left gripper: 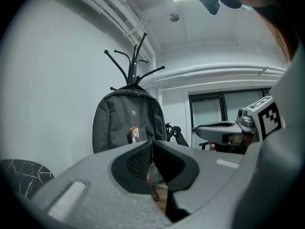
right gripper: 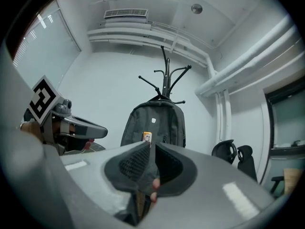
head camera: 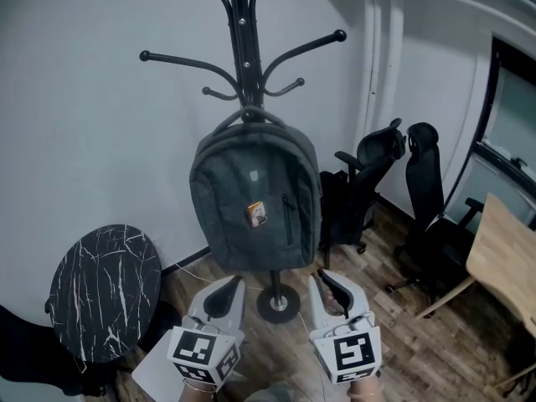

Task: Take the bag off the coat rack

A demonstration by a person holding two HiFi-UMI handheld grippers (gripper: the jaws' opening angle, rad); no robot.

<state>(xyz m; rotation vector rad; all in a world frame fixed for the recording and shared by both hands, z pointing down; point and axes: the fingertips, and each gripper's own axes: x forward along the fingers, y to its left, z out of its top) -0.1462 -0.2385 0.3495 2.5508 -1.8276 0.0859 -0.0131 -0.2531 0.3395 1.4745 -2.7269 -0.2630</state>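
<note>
Grey bag [head camera: 255, 195] on coat rack [head camera: 242, 48]

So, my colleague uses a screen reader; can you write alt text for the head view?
A grey backpack hangs from a black coat rack against a white wall. Below it, the left gripper and right gripper point toward it, neither touching it.
</note>
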